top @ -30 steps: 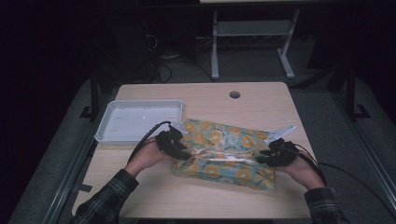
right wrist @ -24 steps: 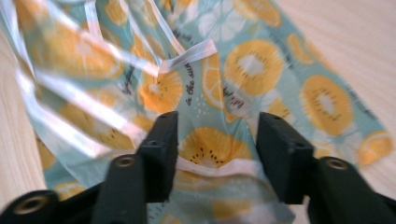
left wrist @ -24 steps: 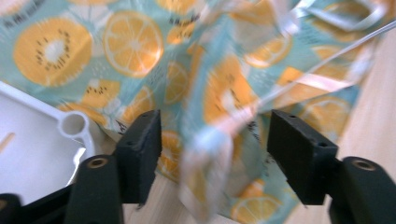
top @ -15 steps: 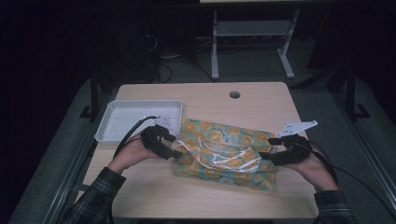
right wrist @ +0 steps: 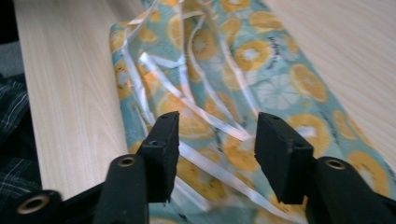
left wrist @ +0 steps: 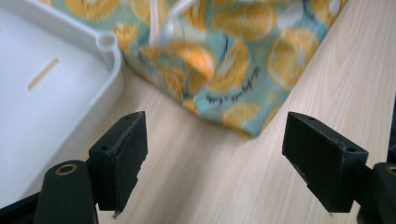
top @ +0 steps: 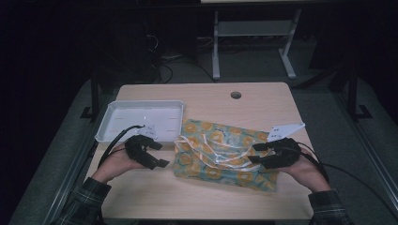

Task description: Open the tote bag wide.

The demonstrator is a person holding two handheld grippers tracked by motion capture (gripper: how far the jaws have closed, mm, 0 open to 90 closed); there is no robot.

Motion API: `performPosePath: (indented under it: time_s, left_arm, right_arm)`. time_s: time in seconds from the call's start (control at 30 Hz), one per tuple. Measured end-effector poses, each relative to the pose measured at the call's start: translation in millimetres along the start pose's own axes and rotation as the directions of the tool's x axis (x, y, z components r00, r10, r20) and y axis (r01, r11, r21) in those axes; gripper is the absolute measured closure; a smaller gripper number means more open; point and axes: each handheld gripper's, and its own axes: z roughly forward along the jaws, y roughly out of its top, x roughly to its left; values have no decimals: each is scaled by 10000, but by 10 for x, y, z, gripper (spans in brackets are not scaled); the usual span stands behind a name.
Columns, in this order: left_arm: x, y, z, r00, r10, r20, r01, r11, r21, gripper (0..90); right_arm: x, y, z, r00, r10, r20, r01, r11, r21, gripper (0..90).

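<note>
- Dark room, pale wooden surface [top: 206,197] lit from above; white tray [top: 123,135] sits at its left edge, empty apart from a faint mark.
- Orange-slice print cloth [top: 220,154] lies flat across the middle of the surface, toward the right edge, its left corner just beside the tray's near right corner. White ribbons [top: 212,151] lie loose and crossing on top of it.
- Left gripper [top: 157,153] hangs over bare wood between tray and cloth. Its fingers [left wrist: 119,156] have just been opening and stand wide apart with nothing between them; the cloth corner is a little ahead of them.
- Right gripper [top: 255,153] is over the cloth's right end. Its fingers [right wrist: 163,149] have just been closing and now stand half apart, straddling ribbon strands; I judge the pads are not pressing on anything.
- Risk: closing the right fingers here may catch one ribbon strand alone. A pull would then slide the ribbon out or tighten the tangle, leaving the fabric behind.
- Risk: crossing ribbons could loop round a finger and drag the whole cloth when the hand lifts.
- Risk: with the left side released, any tug from the right may skew the cloth or bunch it.
- Risk: the left gripper is close to the tray rim; a sideways reach could knock the tray toward the left edge.
</note>
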Motion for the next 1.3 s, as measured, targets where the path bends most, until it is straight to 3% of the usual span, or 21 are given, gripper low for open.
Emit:
performPosePath:
  time_s: [0.13,0.43,0.53,0.63,1.07,1.17,1.27,1.3]
  left_arm:
    - [-11,-115,14,10000,31,-43,-31,10000,59,219]
    - [-102,-328,69,9997,-8,-227,1,9996,-280,221]
    - [-113,-369,116,9999,-45,-138,43,9999,-137,224]
    - [-107,-368,165,9998,156,-99,-154,9997,163,224]
    - [-124,-367,216,9997,226,86,-228,9994,272,224]
    - [-121,-368,221,9996,258,107,-260,9993,285,224]
    - [-122,-368,224,9995,278,131,-282,9990,342,224]
    - [-129,-368,227,9997,211,129,-215,9993,290,224]
  right_arm:
    - [33,41,74,9996,-151,-259,152,9999,57,541]
    - [118,136,215,9949,-563,-836,568,9984,39,622]
    - [150,172,279,9910,-793,-1075,806,9967,83,645]
    - [187,209,347,9852,-1090,-1324,1107,9938,50,675]
    - [267,257,603,9675,-1472,-2054,1565,9872,296,716]
    - [263,246,644,9658,-1527,-2094,1661,9849,480,802]
    - [250,256,638,9650,-1511,-2142,1619,9862,338,859]
    - [261,267,621,9666,-1316,-2200,1412,9896,285,869]
